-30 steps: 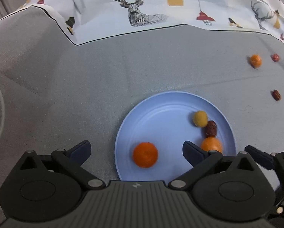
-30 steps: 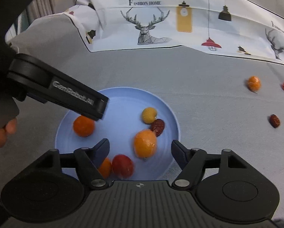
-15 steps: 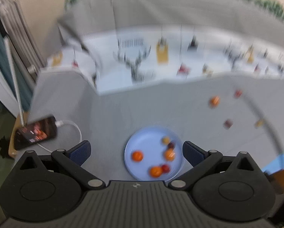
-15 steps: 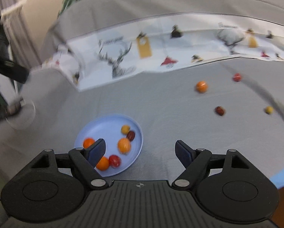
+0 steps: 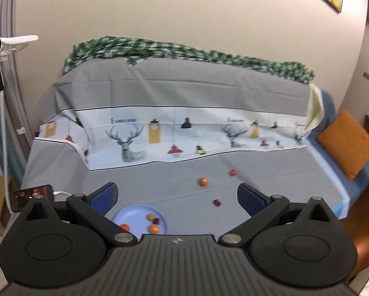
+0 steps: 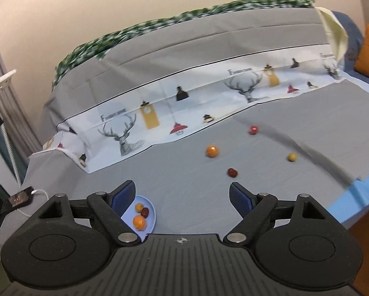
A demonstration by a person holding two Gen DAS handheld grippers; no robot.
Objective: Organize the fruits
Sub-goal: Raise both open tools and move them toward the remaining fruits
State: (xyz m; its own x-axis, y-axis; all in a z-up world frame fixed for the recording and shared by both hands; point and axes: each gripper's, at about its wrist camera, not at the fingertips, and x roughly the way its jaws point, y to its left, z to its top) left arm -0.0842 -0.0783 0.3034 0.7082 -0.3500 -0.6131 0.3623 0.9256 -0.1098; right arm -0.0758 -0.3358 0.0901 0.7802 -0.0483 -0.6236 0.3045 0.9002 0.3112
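While four fruits lie scattered, blue plate [image 6: 151, 218] sits near the bed's [image 6: 184, 185] front edge.

Left gripper [image 5: 177, 194], right gripper [image 6: 183, 193]: black ribbed housings, silver pivot screws, blue-padded jaws, small compass-like mark.

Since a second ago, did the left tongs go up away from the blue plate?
Yes. The left tongs pulled up and back: the blue plate filled the view before and now looks small and low.
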